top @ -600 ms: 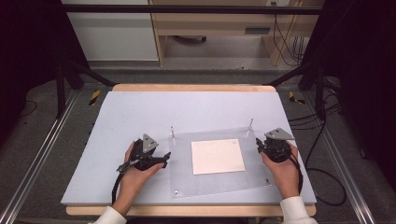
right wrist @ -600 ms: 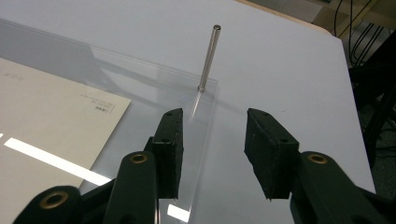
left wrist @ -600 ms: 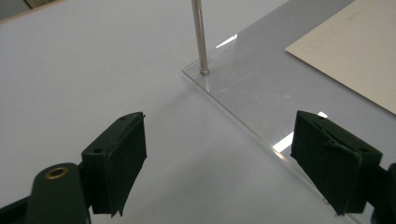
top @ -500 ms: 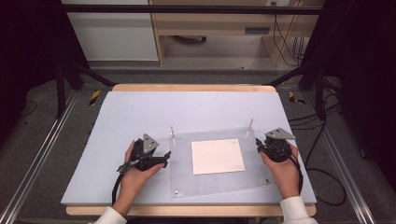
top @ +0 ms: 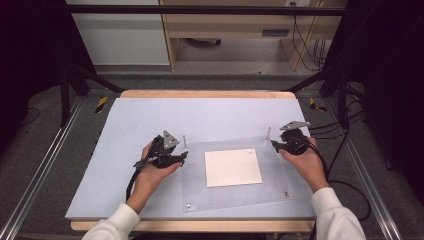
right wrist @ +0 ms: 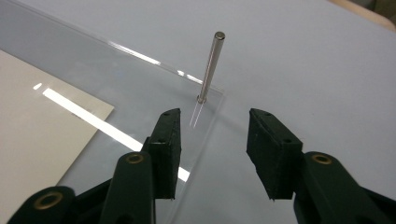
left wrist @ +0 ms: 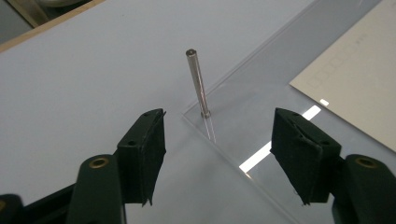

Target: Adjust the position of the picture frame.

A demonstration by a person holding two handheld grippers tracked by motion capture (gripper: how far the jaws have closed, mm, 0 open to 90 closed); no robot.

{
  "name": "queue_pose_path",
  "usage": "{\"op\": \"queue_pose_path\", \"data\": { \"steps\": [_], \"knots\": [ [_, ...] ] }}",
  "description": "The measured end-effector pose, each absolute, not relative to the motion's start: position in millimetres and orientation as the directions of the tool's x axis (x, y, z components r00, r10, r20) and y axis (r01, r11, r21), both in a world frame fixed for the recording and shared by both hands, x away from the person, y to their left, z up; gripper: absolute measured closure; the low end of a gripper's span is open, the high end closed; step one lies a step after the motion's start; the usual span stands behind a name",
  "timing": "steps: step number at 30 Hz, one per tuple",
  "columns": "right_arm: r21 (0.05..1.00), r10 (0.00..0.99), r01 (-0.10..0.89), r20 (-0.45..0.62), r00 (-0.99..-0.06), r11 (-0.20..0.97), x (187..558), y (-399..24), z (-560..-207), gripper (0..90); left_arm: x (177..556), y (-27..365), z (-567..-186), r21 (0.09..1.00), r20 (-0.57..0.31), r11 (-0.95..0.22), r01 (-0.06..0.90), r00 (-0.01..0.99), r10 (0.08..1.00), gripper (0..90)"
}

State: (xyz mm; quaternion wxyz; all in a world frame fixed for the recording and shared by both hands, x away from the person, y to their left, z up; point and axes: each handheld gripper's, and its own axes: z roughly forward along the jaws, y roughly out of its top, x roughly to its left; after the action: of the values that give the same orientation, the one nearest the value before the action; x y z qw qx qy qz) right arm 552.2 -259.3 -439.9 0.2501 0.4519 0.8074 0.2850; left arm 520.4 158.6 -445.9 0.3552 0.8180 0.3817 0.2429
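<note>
A clear sheet (top: 235, 170) lies flat on the table (top: 150, 120), toward the near edge, with a white paper (top: 233, 167) under or on its middle. At each far corner of the sheet a thin metal pin stands upright: the left pin (top: 184, 140) and the right pin (top: 269, 133). The left gripper (top: 181, 156) sits just left of the sheet, its jaws spread wide with nothing between them; in the left gripper view the left pin (left wrist: 197, 81) stands ahead of the gap, centred between the two pads. The right gripper (top: 274, 144) sits near the far right corner, jaws likewise apart and empty, and in the right gripper view the right pin (right wrist: 211, 67) stands ahead, a little left of the middle of the gap. The step in hand looks like taking hold of both pins at once. To do it well, each gripper should be eased forward until the pin's shaft is well between the pads, the right one nudged slightly so the pin is centred, and the jaws closed squarely on the shaft above the sheet's surface, not on the sheet's edge. Any lift should then be straight up along the pin; a sideways pull could drag the sheet and shift the paper.
</note>
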Motion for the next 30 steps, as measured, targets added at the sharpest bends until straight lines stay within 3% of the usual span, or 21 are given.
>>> {"op": "queue_pose_path", "data": {
  "steps": [5,10,14,17,30],
  "knots": [
    [0.696,0.871,0.576,-0.15,-0.468,0.429,570.6,-245.9,-450.7,58.7,533.2,150.1,-453.2,0.797,0.088,-0.388,0.462,0.548,0.832,40.8],
    [0.715,0.88,0.575,-0.121,-0.459,0.398,579.9,-238.9,-455.7,62.6,537.0,142.5,-457.0,0.785,0.124,-0.417,0.458,0.544,0.83,45.0],
    [0.712,0.889,0.596,-0.087,-0.449,0.371,590.4,-239.9,-463.2,74.5,540.0,141.5,-458.8,0.793,0.11,-0.395,0.463,0.529,0.841,52.4],
    [0.72,0.892,0.594,-0.078,-0.445,0.359,593.8,-238.8,-463.6,78.4,541.5,141.2,-460.0,0.791,0.108,-0.393,0.468,0.526,0.843,55.3],
    [0.704,0.895,0.616,-0.065,-0.441,0.354,597.5,-240.1,-465.2,84.5,549.1,141.9,-468.4,0.773,0.062,-0.376,0.51,0.53,0.846,70.6]
  ]
}}
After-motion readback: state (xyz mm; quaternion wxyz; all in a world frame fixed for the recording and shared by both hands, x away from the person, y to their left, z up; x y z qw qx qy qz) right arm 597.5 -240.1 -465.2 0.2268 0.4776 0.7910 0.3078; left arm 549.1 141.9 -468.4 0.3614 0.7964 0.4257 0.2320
